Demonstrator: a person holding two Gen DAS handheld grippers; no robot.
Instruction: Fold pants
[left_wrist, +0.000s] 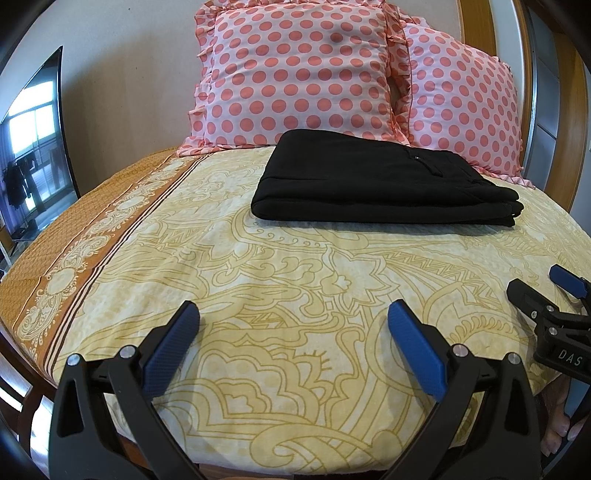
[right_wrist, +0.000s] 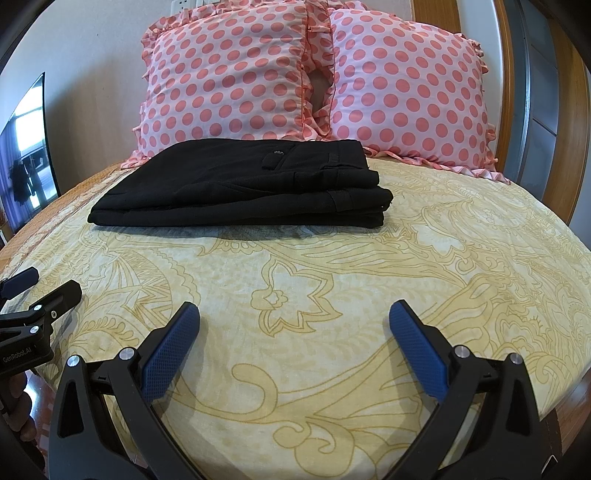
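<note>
Two grippers occupy the near edge of the bed, both with blue-padded fingers spread wide and nothing between them. In the left wrist view, the left gripper (left_wrist: 293, 314) hovers above the yellow patterned bedsheet (left_wrist: 295, 280), and the right gripper (left_wrist: 543, 291) enters at the right margin, also spread apart. In the right wrist view, the right gripper (right_wrist: 293, 314) sits over the same bedsheet (right_wrist: 332, 280), with the left gripper (right_wrist: 40, 286) visible at the left margin.

Beyond the grippers lies a bare stretch of sheet. An orange border band (left_wrist: 85, 254) runs along the left side of the sheet in the left wrist view.

Farther back, the black pants (left_wrist: 373, 181) (right_wrist: 243, 184) lie folded into a compact stacked rectangle, flat on the sheet and well apart from both grippers. A buttoned pocket flap and waistband face upward toward the right end of the stack.

Behind the pants, two pink polka-dot pillows (left_wrist: 295, 74) (right_wrist: 402, 88) stand side by side, leaning against the wall (left_wrist: 125, 92); the far edge of the pants lies just in front of them. A dark screen (left_wrist: 33, 144) stands at the far left.
</note>
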